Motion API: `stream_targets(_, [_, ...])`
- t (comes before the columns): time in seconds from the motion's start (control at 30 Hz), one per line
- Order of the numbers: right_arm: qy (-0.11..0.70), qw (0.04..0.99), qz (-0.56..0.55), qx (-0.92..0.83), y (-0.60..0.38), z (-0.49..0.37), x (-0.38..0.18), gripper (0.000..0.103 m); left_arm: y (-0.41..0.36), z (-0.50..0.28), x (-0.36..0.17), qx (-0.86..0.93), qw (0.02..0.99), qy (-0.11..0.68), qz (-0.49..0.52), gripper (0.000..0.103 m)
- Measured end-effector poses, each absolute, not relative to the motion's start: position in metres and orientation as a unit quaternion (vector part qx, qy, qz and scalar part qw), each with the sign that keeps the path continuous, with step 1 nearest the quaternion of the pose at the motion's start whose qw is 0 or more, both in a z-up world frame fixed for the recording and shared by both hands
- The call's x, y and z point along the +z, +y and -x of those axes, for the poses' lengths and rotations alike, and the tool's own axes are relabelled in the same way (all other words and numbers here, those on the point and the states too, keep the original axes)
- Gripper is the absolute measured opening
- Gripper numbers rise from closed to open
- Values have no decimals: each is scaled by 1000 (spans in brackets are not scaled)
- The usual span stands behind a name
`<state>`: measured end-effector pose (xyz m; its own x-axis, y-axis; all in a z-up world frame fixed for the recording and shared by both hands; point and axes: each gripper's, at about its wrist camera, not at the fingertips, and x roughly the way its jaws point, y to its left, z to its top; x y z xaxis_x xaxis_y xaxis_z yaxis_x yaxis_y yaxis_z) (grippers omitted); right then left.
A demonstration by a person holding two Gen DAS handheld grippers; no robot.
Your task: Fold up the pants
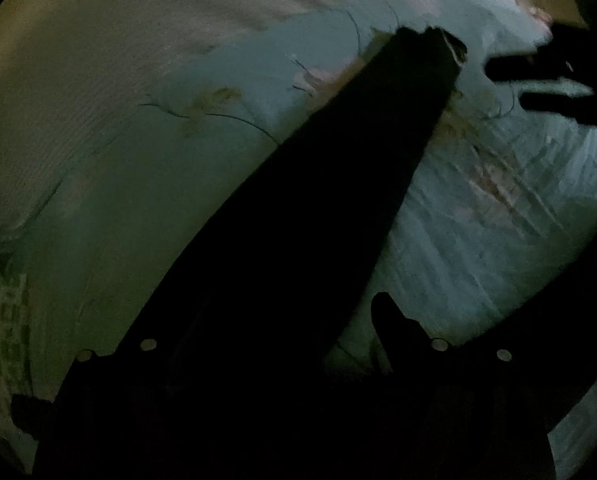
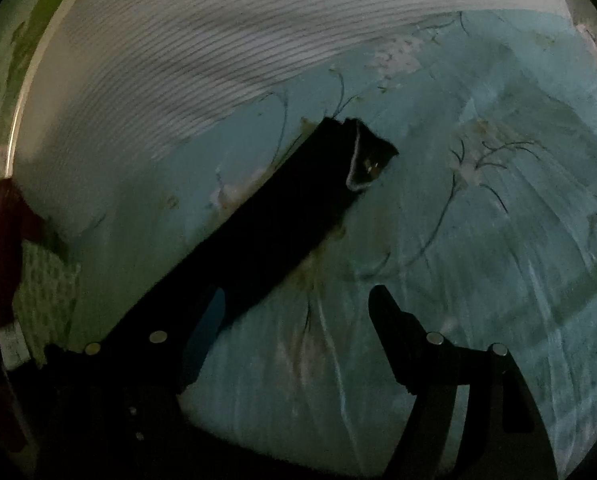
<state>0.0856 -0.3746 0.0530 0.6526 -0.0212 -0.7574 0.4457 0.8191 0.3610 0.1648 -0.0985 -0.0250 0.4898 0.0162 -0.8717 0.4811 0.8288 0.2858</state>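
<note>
Closest to the lens in the right wrist view are the two black fingers of the right gripper, standing wide apart with nothing between them, just floral bedsheet showing through the gap. The left gripper is harder to call: its right finger stands clear, but the other one disappears into the dark cloth, so I honestly can't tell if it's pinching anything.

The pants are a long black strip lying diagonally across the teal sheet, one end opened up near a white ribbed blanket with a pale inner edge showing. The strip looks already narrowed lengthwise, though that's a guess in this gloom.

Handling-wise I'd expect soft, floppy, light fabric that drags and bunches on the sheet, not slippery. Best bet is grabbing the two corners of that far open end, one per claw.

No labels, tags or writing I can read anywhere.
</note>
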Motion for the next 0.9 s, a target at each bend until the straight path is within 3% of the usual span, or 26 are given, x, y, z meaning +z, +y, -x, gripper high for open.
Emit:
stream_targets(0.2, [395, 848, -322, -144, -407, -109, 36, 61, -97, -182, -35, -159, 808, 502, -264, 78])
stream_targets(0.33, [396, 841, -338, -146, -419, -124, 30, 56, -94, -192, -41, -185, 793, 520, -258, 59])
stream_targets(0.47, [387, 841, -349, -145, -427, -134, 30, 52, -95, -194, -43, -208, 783, 522, -267, 49])
stream_targets(0.5, [385, 841, -351, -143, -427, -135, 30, 51, -97, -195, -43, -215, 781, 522, -267, 42])
stream_targets(0.53, [384, 841, -356, -138, -428, -138, 30, 44, -98, -196, -42, -223, 778, 523, -266, 30])
stream_targets(0.63, [384, 837, -365, -135, -429, -143, 34, 14, -97, -198, -36, -235, 778, 521, -262, 9])
stream_targets(0.67, [377, 839, -369, -133, -428, -140, 39, 9, -96, -199, -33, -237, 778, 521, -257, 8])
stream_targets(0.9, [350, 850, -377, -117, -416, -113, 70, 6, -82, -202, -11, -257, 787, 512, -227, 4])
